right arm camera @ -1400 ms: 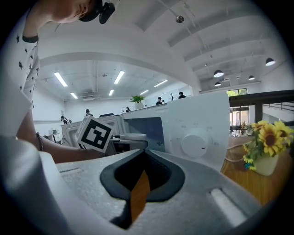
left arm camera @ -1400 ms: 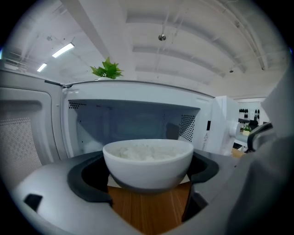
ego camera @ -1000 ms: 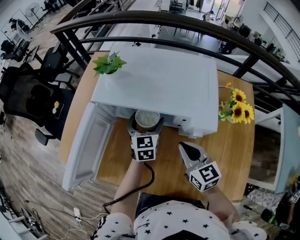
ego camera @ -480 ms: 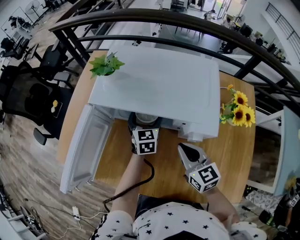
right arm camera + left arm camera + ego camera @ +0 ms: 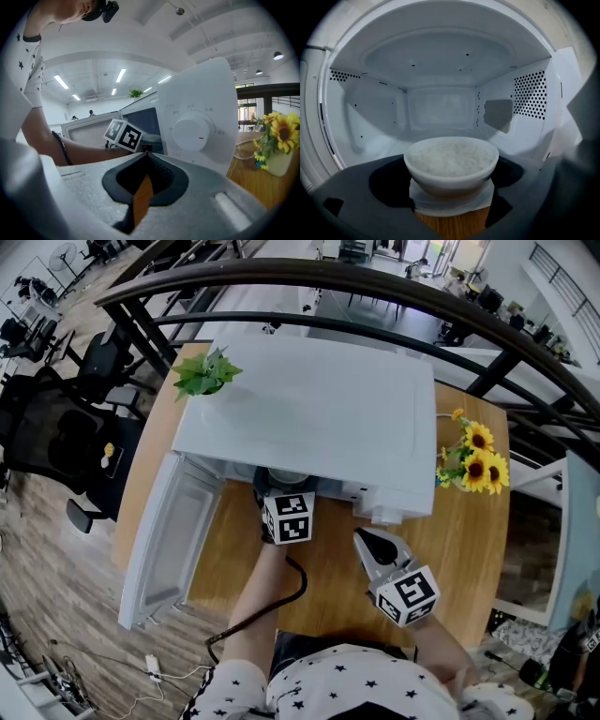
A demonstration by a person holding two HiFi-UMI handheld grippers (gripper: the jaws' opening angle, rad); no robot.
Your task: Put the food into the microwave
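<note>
A white bowl of rice (image 5: 451, 161) sits between the dark jaws of my left gripper (image 5: 451, 180), which is shut on it. The bowl is at the mouth of the white microwave (image 5: 319, 413), with the cavity (image 5: 440, 108) open ahead and wooden table (image 5: 452, 225) showing below. In the head view only a sliver of the bowl (image 5: 281, 476) shows under the microwave's top, and my left gripper (image 5: 286, 495) reaches into the opening. My right gripper (image 5: 367, 538) hangs shut and holds nothing, in front of the control panel with its dial (image 5: 193, 131).
The microwave door (image 5: 169, 540) swings open to the left, past the table's edge. A green plant (image 5: 204, 374) stands on the microwave's top left corner. Sunflowers in a vase (image 5: 473, 460) stand at the right. A black railing (image 5: 328, 282) runs behind; office chairs (image 5: 47, 442) stand at left.
My left gripper has carried the bowl forward into the microwave opening, so the bowl is now nearly hidden under the top. The right gripper has hardly moved.
</note>
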